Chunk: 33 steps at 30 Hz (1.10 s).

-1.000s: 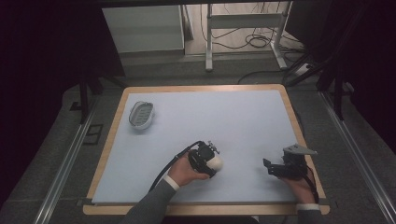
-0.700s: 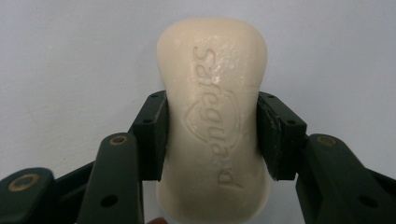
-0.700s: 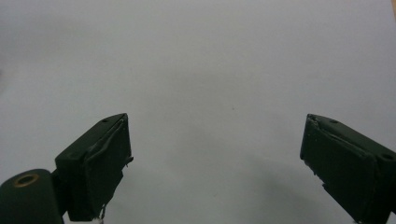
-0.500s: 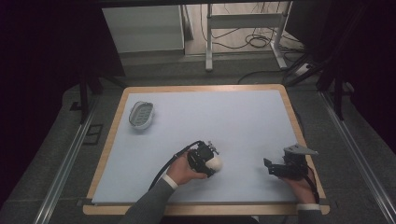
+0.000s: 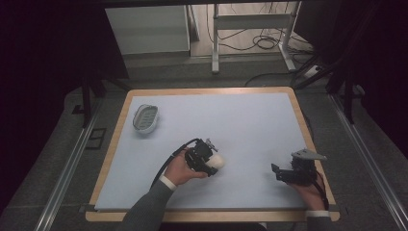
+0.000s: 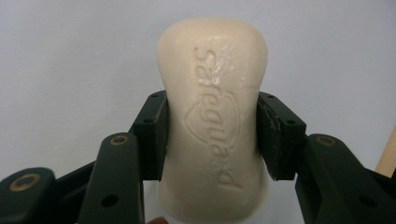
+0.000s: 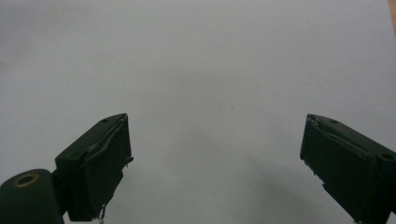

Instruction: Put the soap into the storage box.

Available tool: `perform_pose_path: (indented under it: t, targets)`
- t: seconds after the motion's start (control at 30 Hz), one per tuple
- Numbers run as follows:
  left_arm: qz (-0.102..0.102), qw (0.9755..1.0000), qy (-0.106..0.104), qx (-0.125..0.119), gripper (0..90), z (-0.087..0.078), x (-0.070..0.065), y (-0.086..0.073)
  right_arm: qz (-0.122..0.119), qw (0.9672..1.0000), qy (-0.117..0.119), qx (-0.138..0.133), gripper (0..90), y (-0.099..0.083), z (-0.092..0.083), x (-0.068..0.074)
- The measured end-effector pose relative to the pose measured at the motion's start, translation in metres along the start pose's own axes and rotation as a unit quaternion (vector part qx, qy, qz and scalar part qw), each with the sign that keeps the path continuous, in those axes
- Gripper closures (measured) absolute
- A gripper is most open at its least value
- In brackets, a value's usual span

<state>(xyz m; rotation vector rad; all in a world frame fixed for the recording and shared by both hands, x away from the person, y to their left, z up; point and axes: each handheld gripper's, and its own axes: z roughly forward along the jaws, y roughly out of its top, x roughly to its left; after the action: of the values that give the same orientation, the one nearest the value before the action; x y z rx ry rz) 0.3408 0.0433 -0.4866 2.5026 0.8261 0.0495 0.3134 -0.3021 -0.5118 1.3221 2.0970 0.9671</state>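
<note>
Two black hand-held grippers, left gripper (image 5: 210, 161) and right gripper (image 5: 283, 173) above the table's wooden near rim (image 5: 211, 215). Blocky black jaws with brass-ringed screw holes. Black cable (image 5: 169, 161) looping off the left; grey three-cornered plate (image 5: 308, 155) atop the right. Grey sleeves (image 5: 146, 211), apparently with white cuffs.

A cream-white soap bar (image 6: 212, 121), embossed with lettering and a shield outline, sits between black jaws. The table (image 5: 250, 120) is pale blue-grey with a light wood edge. At upper left, a white-and-grey dish (image 5: 146, 118).
</note>
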Motion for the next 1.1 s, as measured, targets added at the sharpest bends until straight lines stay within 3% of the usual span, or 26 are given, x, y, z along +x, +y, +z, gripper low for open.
perform_pose_path:
  t: [0.53,1.1]
  targets:
    - [-0.031,0.9993,0.000,-0.020,49.5,-0.009,0.017,-0.004,-0.001,1.0000,-0.001,0.002,8.5,-0.001,0.001,0.000]
    - [-0.047,0.9983,0.012,-0.032,49.5,-0.027,0.034,-0.011,0.002,1.0000,-0.003,0.008,8.5,-0.001,0.003,0.000]
